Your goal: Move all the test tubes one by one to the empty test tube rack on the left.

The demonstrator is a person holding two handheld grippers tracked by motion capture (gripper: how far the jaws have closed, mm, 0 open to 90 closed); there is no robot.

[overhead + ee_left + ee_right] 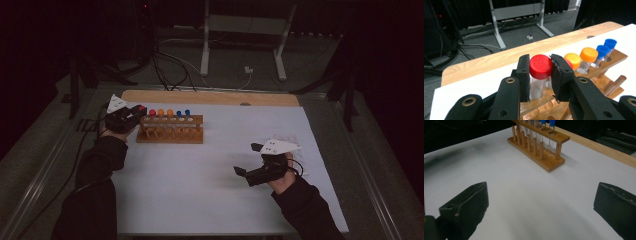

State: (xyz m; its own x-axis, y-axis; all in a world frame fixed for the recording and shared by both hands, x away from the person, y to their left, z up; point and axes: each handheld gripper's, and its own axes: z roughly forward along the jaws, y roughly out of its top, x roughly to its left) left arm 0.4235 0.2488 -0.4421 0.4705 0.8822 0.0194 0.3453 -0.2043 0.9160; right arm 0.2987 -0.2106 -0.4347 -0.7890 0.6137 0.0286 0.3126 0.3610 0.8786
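Observation:
A wooden tube rack stands at the back left of the white sheet. It holds clear tubes with red, orange and blue caps. My left gripper is at the rack's left end, shut on a red-capped tube just below its cap. The tube stands upright, and its lower part goes down into the rack's end hole. A second red cap is mostly hidden behind the jaw, beside the orange caps and blue caps. My right gripper hovers open over the sheet at the right, nothing between its jaws.
The white sheet covers most of the table. A strip of bare wood runs along the far edge. Beyond it lie a metal stand and cables on the floor. The rack stands well ahead of the right gripper.

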